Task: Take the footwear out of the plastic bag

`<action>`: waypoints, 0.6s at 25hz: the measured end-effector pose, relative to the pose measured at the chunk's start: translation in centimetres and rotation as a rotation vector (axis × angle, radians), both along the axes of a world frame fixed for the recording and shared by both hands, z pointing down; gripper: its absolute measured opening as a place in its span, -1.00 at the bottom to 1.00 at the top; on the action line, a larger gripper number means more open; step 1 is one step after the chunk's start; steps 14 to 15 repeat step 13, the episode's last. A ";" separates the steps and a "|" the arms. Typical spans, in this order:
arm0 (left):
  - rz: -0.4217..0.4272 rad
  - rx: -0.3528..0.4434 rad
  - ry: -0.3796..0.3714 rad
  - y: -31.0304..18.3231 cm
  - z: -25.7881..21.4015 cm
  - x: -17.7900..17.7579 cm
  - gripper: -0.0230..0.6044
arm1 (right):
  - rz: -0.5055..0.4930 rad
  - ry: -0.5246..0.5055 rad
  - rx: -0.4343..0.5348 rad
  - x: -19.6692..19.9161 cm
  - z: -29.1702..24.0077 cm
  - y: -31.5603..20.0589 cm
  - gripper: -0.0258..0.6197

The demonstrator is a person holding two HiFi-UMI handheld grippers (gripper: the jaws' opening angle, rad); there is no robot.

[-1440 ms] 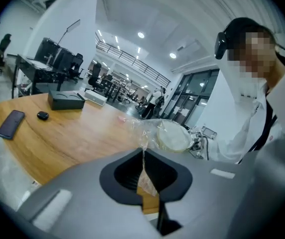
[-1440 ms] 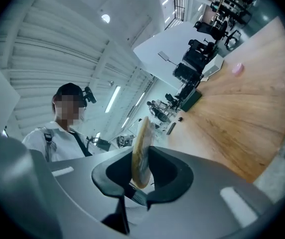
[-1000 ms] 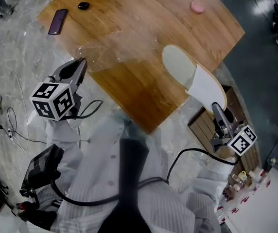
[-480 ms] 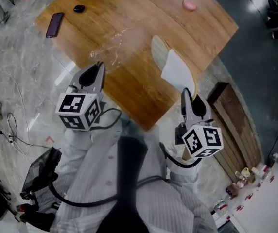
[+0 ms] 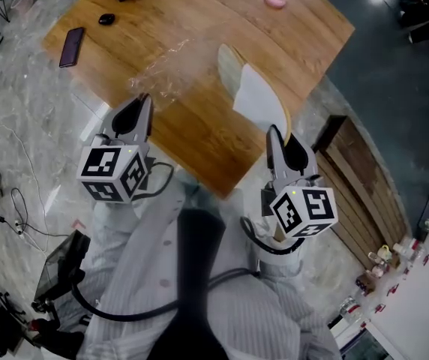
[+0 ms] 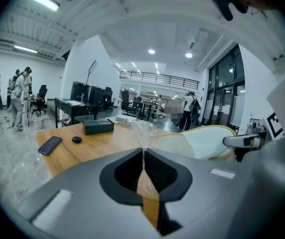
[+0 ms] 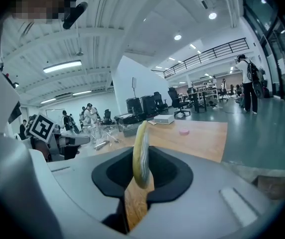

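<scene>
White slipper (image 5: 256, 96) on edge, heel pointing away from right tongs (image 5: 274, 135)

Your right gripper (image 5: 277, 135) has swung in from beyond the table's (image 5: 199, 137) right corner and now sits over its near edge. The slipper (image 5: 256, 96) in its jaws has turned from lying insole-up to standing on edge above the wood. Your left gripper (image 5: 143, 105), pinching the plastic bag (image 5: 166, 70), has edged rightward, so the two grippers are now near each other instead of well apart.
</scene>
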State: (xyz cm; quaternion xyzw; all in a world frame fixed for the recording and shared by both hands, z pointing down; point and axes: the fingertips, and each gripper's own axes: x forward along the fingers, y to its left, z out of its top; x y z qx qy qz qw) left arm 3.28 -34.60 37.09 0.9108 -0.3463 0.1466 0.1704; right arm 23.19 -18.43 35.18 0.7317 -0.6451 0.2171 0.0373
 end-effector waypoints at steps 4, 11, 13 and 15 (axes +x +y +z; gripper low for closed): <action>0.008 0.002 0.010 0.6 0.2 -0.5 -0.89 | -0.009 -0.004 -0.006 -0.8 0.4 0.5 -0.67; 0.031 -0.004 0.020 1.5 0.6 -0.5 -0.89 | -0.015 -0.057 0.010 -1.4 0.3 0.9 -0.67; 0.030 -0.007 0.019 1.8 0.7 -0.8 -0.89 | -0.016 -0.054 0.000 -1.7 0.5 1.1 -0.67; 0.030 -0.007 0.019 1.8 0.7 -0.8 -0.89 | -0.016 -0.054 0.000 -1.7 0.5 1.1 -0.67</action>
